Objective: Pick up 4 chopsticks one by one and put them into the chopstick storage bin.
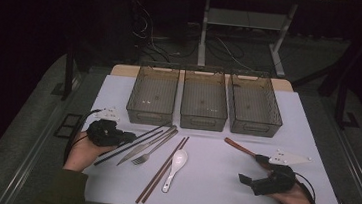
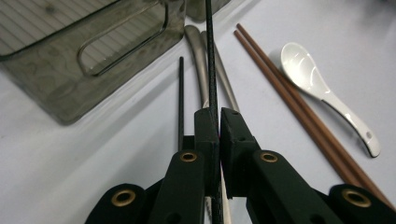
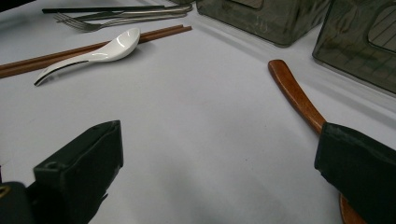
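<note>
My left gripper (image 2: 218,122) is clamped on one black chopstick (image 2: 211,56), near the left bin (image 2: 70,100). Thin pinch, so it could pivot or slip. Right gripper (image 3: 217,163) gapes over the table, holding nothing.

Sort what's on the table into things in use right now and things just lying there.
In use:
left gripper, shut on one black chopstick
right gripper, open by the wooden spoon

Lying about:
second black chopstick
brown chopsticks
white spoon
fork
three bins
</note>
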The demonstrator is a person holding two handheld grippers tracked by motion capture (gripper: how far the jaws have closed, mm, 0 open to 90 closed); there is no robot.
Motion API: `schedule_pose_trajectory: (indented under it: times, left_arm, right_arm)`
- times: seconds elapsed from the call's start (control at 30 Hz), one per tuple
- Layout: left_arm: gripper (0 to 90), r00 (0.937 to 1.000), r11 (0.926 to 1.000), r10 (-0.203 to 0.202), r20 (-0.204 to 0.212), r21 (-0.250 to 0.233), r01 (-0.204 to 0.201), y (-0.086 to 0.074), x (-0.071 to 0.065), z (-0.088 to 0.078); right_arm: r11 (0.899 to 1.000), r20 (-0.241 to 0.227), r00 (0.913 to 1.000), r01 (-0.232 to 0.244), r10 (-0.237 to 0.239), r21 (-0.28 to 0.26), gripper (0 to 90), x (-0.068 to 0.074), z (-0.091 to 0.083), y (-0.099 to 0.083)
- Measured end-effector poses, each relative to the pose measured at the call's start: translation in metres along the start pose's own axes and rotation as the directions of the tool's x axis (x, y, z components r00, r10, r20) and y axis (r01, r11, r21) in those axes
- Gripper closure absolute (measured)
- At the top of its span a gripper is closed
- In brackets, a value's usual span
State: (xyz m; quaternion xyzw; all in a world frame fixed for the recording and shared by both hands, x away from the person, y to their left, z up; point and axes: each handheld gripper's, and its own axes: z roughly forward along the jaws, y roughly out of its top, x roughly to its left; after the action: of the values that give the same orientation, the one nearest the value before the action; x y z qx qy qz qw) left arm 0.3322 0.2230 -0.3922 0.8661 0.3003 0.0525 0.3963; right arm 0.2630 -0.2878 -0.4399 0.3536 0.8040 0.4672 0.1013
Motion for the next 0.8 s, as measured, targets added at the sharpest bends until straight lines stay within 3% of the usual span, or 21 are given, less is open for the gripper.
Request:
schedule_pose_trajectory:
  times: [0.33, 0.8]
  left_arm:
    - [85.3, 0.9988, 0.9996, 0.022, 0.043, -0.018, -0.021, 0.016, -0.012, 0.006]
    - [85.3, 0.9990, 0.9989, 0.029, 0.035, -0.037, -0.028, 0.042, -0.017, 0.020]
  right_arm:
    - [1.000, -0.002, 1.0000, -0.008, 0.008, 0.006, 1.0, 0.000, 0.000, 0.000]
    - [1.000, 0.000, 0.9998, -0.018, 0.018, -0.001, 1.0, -0.001, -0.002, 0.000]
